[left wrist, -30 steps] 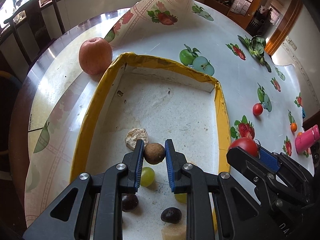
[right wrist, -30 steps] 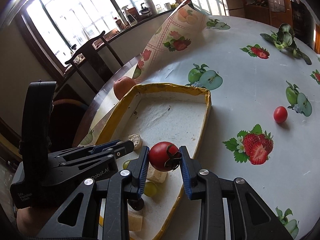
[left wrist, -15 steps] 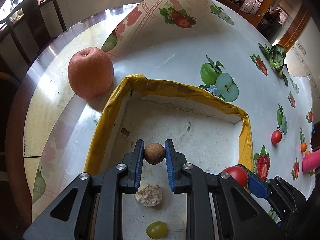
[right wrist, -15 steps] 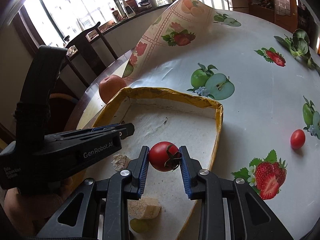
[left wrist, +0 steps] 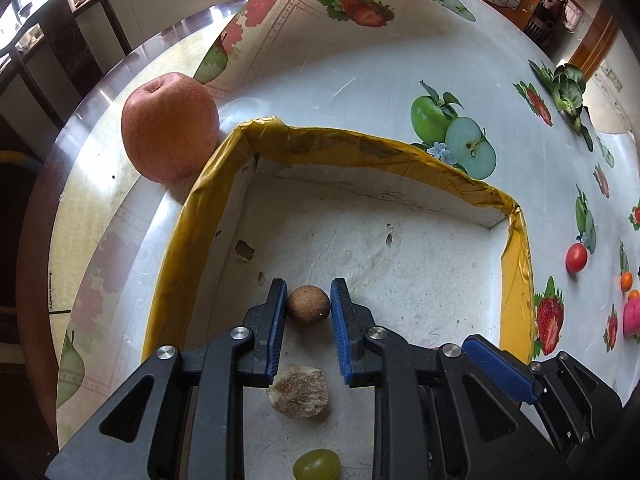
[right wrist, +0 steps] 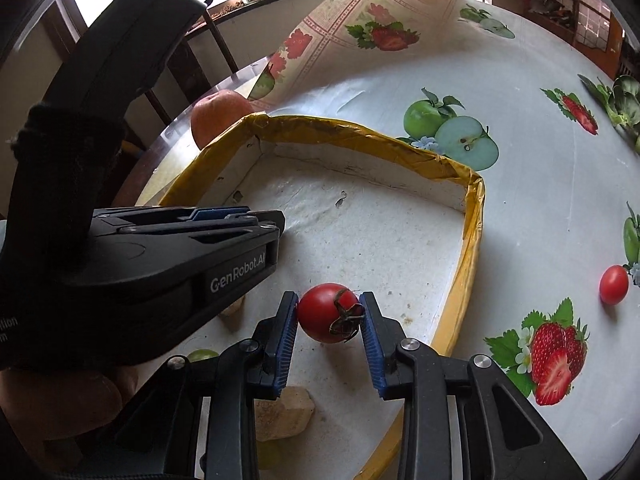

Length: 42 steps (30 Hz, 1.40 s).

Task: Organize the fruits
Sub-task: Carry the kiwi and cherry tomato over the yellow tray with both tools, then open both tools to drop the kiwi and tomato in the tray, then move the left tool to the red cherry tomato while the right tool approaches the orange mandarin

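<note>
My left gripper [left wrist: 308, 304] is shut on a small brown round fruit [left wrist: 308, 305], low over the floor of the yellow-rimmed white tray [left wrist: 360, 144]. My right gripper [right wrist: 329, 312] is shut on a red tomato [right wrist: 326, 312] with a dry stem, over the same tray [right wrist: 472, 216], to the right of the left gripper body [right wrist: 160, 256]. A green grape [left wrist: 316, 464] and a beige round piece [left wrist: 298, 396] lie in the tray under the left gripper. A large apple [left wrist: 170, 128] stands outside the tray's far left corner.
A small red tomato [left wrist: 576, 258] and small orange fruits [left wrist: 626, 280] lie on the fruit-print tablecloth right of the tray, near a pink object [left wrist: 632, 316]. A beige chunk [right wrist: 280, 412] lies in the tray. A green vegetable [left wrist: 566, 88] sits far right. Chairs stand beyond the table's left edge.
Both grippers have moved forward over the tray toward its far wall, each still holding its fruit. The apple and the far rim look closer.
</note>
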Each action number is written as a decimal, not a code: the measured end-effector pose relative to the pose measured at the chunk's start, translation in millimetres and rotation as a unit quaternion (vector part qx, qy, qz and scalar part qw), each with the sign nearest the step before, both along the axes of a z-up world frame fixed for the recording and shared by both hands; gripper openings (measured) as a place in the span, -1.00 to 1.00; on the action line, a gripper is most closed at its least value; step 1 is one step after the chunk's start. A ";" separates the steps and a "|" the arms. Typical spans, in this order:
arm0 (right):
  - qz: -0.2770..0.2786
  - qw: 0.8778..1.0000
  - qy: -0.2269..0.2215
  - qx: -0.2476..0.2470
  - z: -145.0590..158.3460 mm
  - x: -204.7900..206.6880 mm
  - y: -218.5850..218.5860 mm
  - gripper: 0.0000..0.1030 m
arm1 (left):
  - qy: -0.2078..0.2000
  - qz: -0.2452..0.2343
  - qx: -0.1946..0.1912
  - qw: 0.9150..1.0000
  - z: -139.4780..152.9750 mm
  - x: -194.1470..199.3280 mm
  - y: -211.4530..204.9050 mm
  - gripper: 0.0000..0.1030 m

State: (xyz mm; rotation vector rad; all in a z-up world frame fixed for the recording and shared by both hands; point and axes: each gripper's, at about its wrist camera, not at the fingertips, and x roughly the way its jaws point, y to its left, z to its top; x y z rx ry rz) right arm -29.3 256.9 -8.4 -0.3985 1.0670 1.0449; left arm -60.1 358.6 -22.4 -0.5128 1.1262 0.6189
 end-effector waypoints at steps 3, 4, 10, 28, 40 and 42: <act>-0.010 1.000 -0.005 0.015 9.6 0.9 -9.9 0.07 | -0.015 0.014 0.002 1.000 9.2 -8.7 -0.4 -0.08; -0.014 1.000 -0.005 0.021 13.2 1.4 -13.9 0.07 | -0.021 0.018 0.001 1.000 13.2 -11.9 -0.7 -0.04; -0.040 0.998 0.009 0.043 29.2 6.2 -42.0 0.07 | -0.044 0.019 -0.008 0.999 30.8 -22.6 -14.1 -0.03; -0.137 0.989 0.005 0.049 43.9 36.2 -167.6 0.07 | -0.075 -0.059 -0.012 0.995 64.2 11.3 -103.9 -0.03; -0.194 0.981 -0.005 0.029 34.0 66.4 -235.2 0.07 | -0.072 -0.096 -0.020 0.993 62.6 42.4 -156.7 -0.03; -0.206 0.978 -0.013 0.017 30.2 75.5 -245.8 0.07 | -0.070 -0.099 -0.022 0.992 60.1 47.2 -162.8 -0.03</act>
